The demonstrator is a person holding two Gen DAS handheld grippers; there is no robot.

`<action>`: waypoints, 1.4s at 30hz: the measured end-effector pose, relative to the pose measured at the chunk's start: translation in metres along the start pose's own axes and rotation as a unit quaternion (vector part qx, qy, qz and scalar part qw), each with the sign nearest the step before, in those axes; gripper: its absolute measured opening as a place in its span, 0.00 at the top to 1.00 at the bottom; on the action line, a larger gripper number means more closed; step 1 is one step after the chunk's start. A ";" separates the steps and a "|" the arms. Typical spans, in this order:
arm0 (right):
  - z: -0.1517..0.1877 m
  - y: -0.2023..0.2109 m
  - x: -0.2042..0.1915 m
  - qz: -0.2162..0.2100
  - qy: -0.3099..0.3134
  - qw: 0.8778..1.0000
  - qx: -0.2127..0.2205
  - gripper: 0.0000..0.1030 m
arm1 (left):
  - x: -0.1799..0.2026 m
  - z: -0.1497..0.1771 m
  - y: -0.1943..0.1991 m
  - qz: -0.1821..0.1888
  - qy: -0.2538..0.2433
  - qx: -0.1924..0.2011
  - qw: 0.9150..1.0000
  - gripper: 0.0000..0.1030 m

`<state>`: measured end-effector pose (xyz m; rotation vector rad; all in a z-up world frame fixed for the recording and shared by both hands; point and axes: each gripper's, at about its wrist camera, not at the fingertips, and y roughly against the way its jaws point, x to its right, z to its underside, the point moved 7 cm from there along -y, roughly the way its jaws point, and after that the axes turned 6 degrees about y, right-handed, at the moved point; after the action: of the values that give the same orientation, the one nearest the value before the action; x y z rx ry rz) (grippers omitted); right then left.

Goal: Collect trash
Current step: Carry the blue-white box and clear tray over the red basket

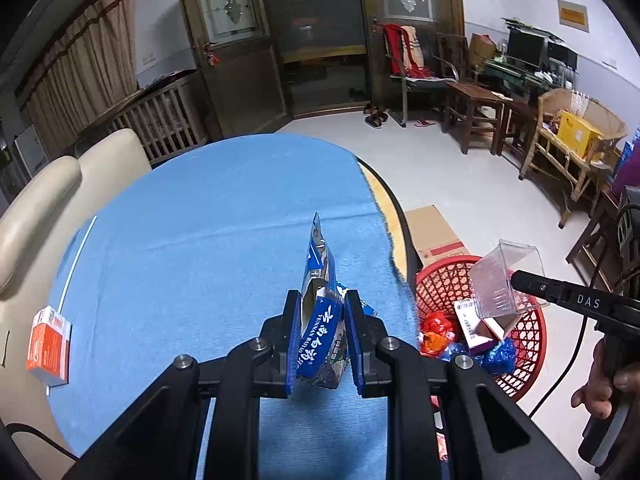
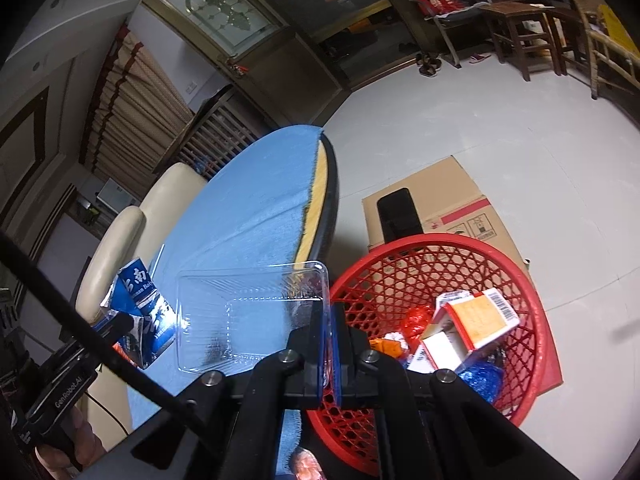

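Right gripper (image 2: pixel 328 344), fingers clamped on the clear tray (image 2: pixel 248 316), should release over the red basket (image 2: pixel 532 320); left gripper (image 1: pixel 320 332) grips the blue carton (image 1: pixel 320 332)

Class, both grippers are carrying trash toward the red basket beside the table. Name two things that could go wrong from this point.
1. The right gripper pinches only the rim of the clear plastic tray; it could slip out, perhaps short of the red basket.
2. The left gripper holds the crumpled blue box over the blue tablecloth, not the basket; opening now would drop it back there.
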<state>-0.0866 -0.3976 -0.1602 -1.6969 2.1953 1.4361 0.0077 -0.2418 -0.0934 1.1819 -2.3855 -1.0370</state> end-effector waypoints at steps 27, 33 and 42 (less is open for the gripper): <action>0.010 0.017 0.051 0.015 -0.052 0.999 0.002 0.96 | 0.065 0.011 -0.016 0.057 -0.058 -0.042 0.996 0.78; 0.014 0.017 0.061 0.017 -0.067 0.998 -0.003 0.95 | 0.079 0.016 -0.025 0.077 -0.069 -0.058 0.993 0.78; 0.021 0.011 0.074 0.019 -0.087 0.996 -0.014 0.95 | 0.087 0.025 -0.042 0.076 -0.079 -0.082 0.991 0.78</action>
<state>-0.1355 -0.4398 -0.2033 -1.4836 2.1361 1.5657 -0.0351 -0.3147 -0.1461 0.8762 -2.4090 -1.2879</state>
